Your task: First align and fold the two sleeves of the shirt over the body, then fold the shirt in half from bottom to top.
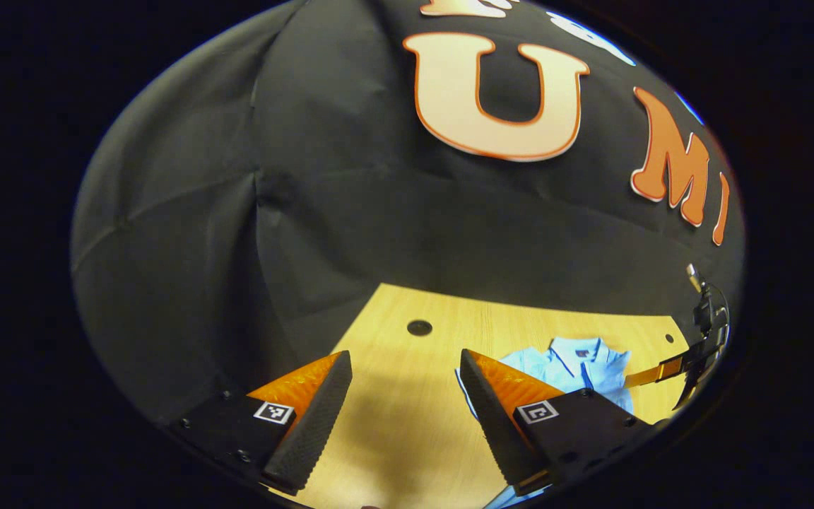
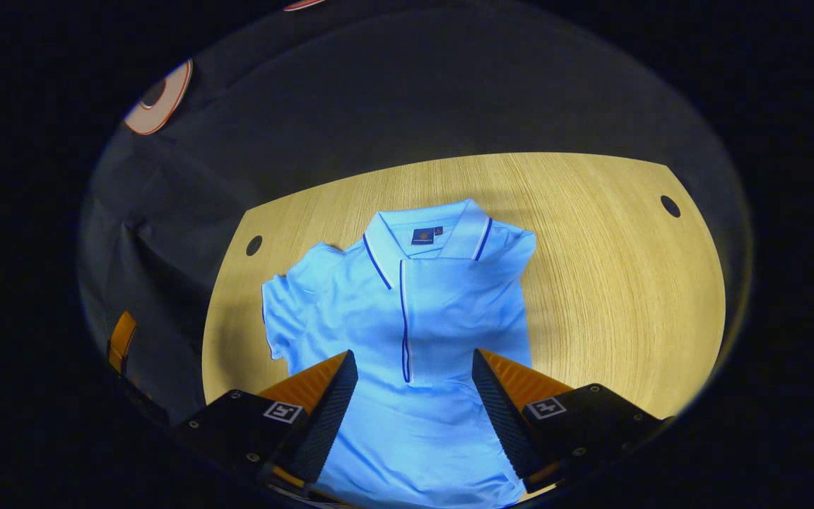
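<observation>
A light blue polo shirt [image 2: 421, 311] with dark piping lies flat on the wooden table [image 2: 626, 283], collar at the far end. One short sleeve [image 2: 287, 304] sticks out on the left of the right gripper view; the opposite side runs as a straight edge with no sleeve sticking out. My right gripper [image 2: 414, 357] hovers open over the shirt's lower body, holding nothing. My left gripper [image 1: 405, 360] is open over bare table [image 1: 393, 424], left of the shirt [image 1: 576, 364]. The right gripper [image 1: 689, 367] appears at the far right of the left gripper view, the left gripper [image 2: 121, 343] at the far left of the right gripper view.
The table has round cable holes [image 2: 254, 245] [image 2: 670, 206] near its far corners; one hole [image 1: 419, 327] lies ahead of my left gripper. The black cloth wall stands close behind the table's far edge. Bare wood stretches right of the shirt.
</observation>
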